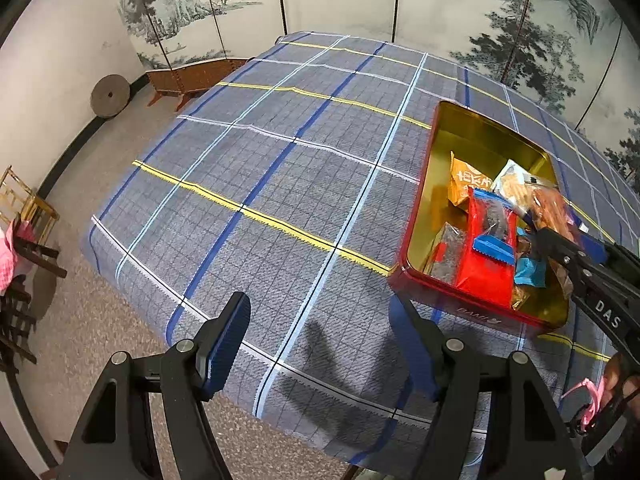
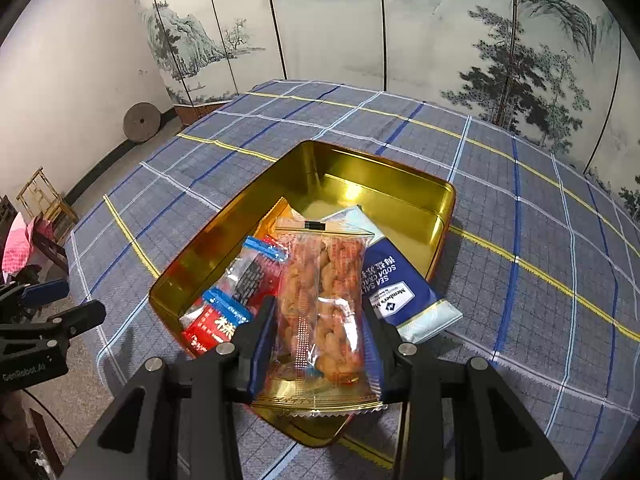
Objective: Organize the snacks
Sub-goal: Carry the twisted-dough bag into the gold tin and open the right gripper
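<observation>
A red tin with a gold inside (image 1: pixel 460 144) (image 2: pixel 224 236) stands on the plaid tablecloth and holds several snack packets. My right gripper (image 2: pixel 318 324) is shut on a clear packet of fried twists (image 2: pixel 324 296) and holds it over the tin's near end. A blue soda cracker packet (image 2: pixel 404 292) leans over the tin's right rim. Red packets (image 2: pixel 224 320) (image 1: pixel 486 256) and an orange packet (image 1: pixel 466 184) lie inside. My left gripper (image 1: pixel 320 344) is open and empty above the table's near edge, left of the tin. The right gripper also shows in the left wrist view (image 1: pixel 560 240).
The plaid tablecloth (image 1: pixel 260 200) covers the table. A painted folding screen (image 2: pixel 340 20) stands behind it. A millstone (image 1: pixel 110 96) leans on the left wall. Chairs (image 1: pixel 24 216) stand on the floor to the left.
</observation>
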